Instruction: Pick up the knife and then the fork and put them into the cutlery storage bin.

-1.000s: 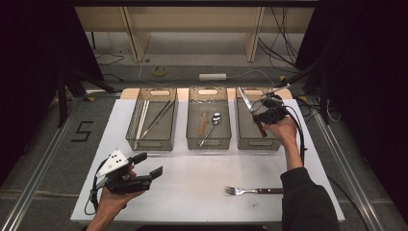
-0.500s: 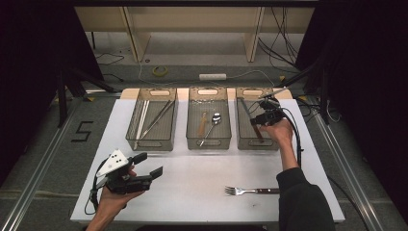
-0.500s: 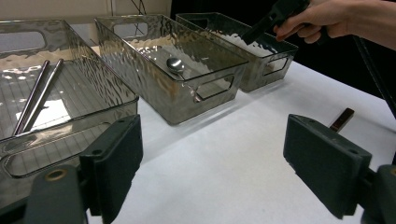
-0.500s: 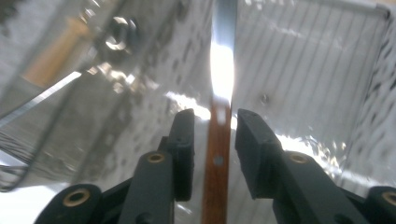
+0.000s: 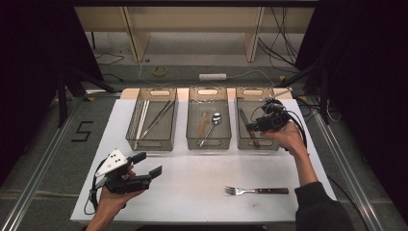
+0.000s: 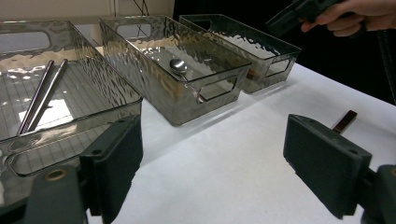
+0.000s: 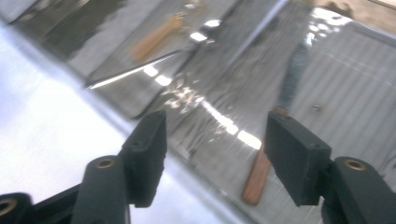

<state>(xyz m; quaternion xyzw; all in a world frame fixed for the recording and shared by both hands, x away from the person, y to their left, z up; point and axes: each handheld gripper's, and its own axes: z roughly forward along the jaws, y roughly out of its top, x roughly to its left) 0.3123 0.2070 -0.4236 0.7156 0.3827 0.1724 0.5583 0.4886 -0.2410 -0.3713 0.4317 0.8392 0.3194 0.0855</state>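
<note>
Cutlery is being sorted into three clear bins at the far side of a white desk [image 5: 202, 192], and the work looks mostly done. The right tongs [image 5: 253, 126] hover with jaws spread and empty over the right bin [image 5: 257, 144], directly above a knife [image 7: 266, 163] with a wooden handle that lies on the bin floor beneath and between the jaws; the right gripper view is blurred, so whether the knife has fully settled is hard to judge. The middle bin [image 5: 208, 142], just to the left of the right tongs, holds a spoon [image 5: 211, 126] and what seems to be a second wooden-handled piece. The left bin [image 5: 151, 139], beyond the left tongs [image 5: 146, 166], holds chopsticks [image 5: 149, 120]. The left tongs rest low over the near desk edge, jaws wide apart and holding nothing. One fork [image 5: 257, 190] lies on the bare desk, nearer than the right tongs and well apart from them, and appears to be the last piece to sort.
</note>
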